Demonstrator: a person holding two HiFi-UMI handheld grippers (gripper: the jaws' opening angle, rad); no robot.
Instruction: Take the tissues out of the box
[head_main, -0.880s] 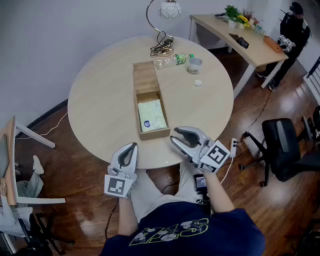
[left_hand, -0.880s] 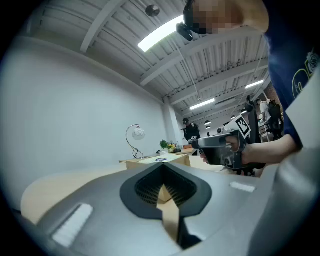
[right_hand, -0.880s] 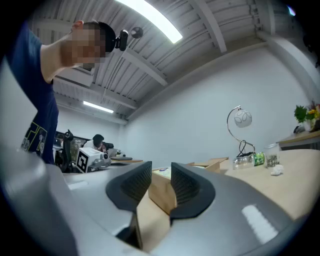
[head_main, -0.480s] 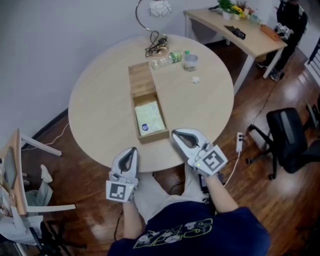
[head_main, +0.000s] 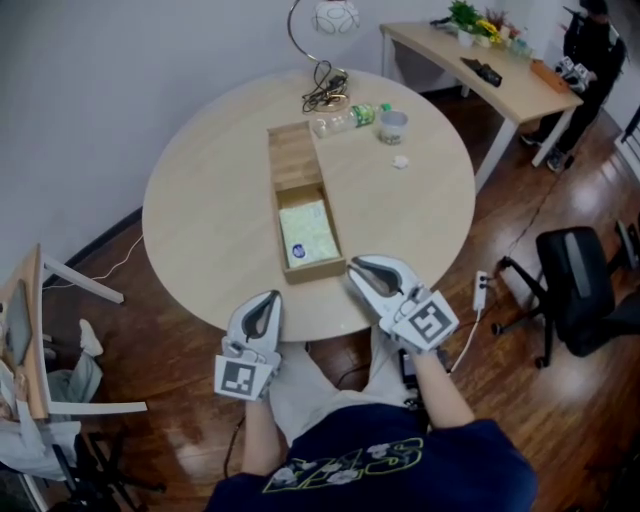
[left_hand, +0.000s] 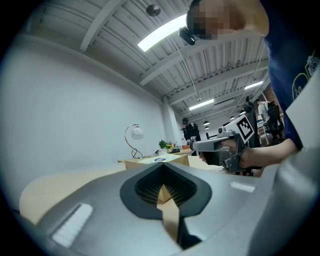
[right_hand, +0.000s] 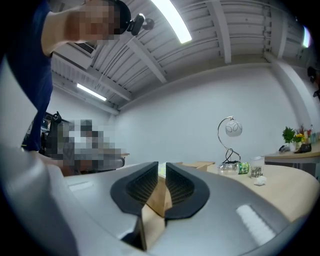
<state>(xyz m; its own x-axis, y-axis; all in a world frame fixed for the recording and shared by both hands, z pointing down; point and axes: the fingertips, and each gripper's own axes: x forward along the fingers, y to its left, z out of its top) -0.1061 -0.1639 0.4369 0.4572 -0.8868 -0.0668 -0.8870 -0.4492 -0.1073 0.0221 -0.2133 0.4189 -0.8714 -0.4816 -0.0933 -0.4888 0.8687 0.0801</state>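
On the table (head_main: 200, 210), tissues (head_main: 305, 232) in box (head_main: 292, 160), just beside right claw (head_main: 356, 270)

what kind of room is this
Most likely an office or lab workroom: a long desk by the wall, a black swivel chair beside the round table, and strip lights overhead.
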